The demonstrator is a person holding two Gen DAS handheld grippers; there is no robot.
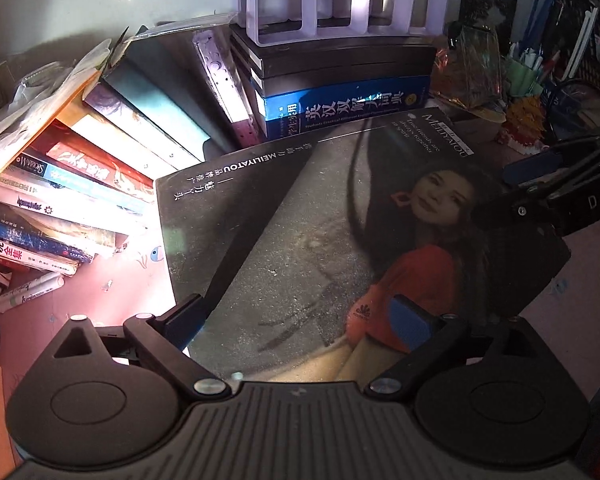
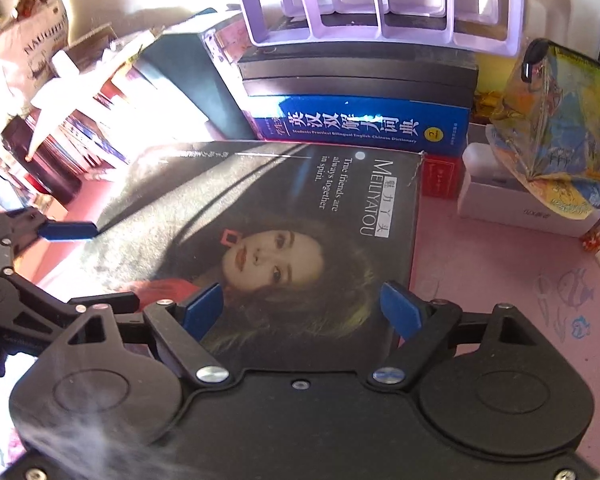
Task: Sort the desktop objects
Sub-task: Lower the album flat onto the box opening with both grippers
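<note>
A large dark magazine (image 1: 300, 240) with a woman's portrait and the title MEILIYATOU lies on the pink desk; it also shows in the right wrist view (image 2: 268, 216). My left gripper (image 1: 296, 320) is open, its blue pads (image 1: 410, 322) wide apart over the magazine's near edge. My right gripper (image 2: 302, 308) is open too, its pads (image 2: 400, 310) spread over the lower part of the cover. The right gripper also shows at the right of the left wrist view (image 1: 540, 176). The left gripper's pad shows at the left of the right wrist view (image 2: 66, 230).
A blue dictionary (image 2: 360, 124) under black boxes (image 2: 356, 68) and a lilac file rack (image 2: 380, 0) stand behind the magazine. Leaning books (image 1: 72, 184) fill the left. A white box (image 2: 520, 204), a colourful bag (image 2: 556, 120) and a pen holder (image 1: 528, 68) are at the right.
</note>
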